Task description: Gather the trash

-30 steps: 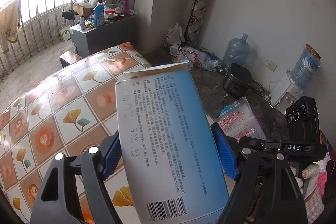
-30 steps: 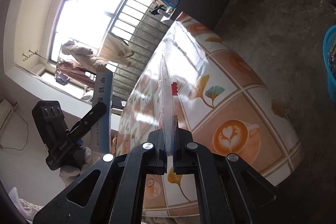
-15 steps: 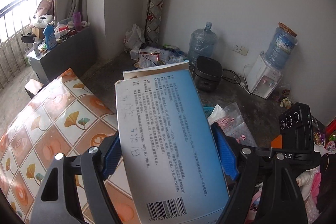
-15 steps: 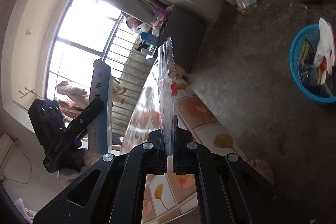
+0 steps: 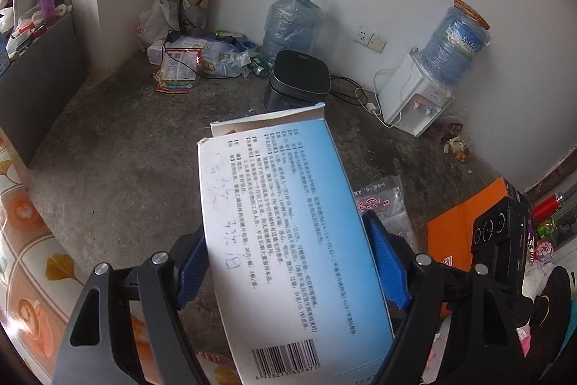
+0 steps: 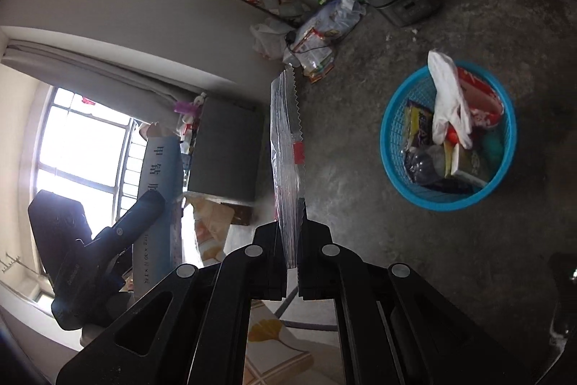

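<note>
My left gripper (image 5: 288,262) is shut on a blue and white cardboard box (image 5: 285,240) with printed text and a barcode, held in the air above the concrete floor. The box also shows edge-on in the right wrist view (image 6: 158,201). My right gripper (image 6: 290,240) is shut on a clear plastic bag (image 6: 286,147) with a serrated edge and a red patch, held upright. A blue trash basket (image 6: 393,132) with several wrappers and a white bag in it stands on the floor to the right of the right gripper.
The tiled table (image 5: 21,211) lies at the left edge. A dark rice cooker (image 5: 297,80), a water bottle (image 5: 292,20), a water dispenser (image 5: 414,100) and a pile of bags (image 5: 202,55) stand along the wall. An orange box (image 5: 465,222) lies at the right.
Both grippers have swung away from the table toward the floor with their loads still held. The blue basket has come fully into the right wrist view.
</note>
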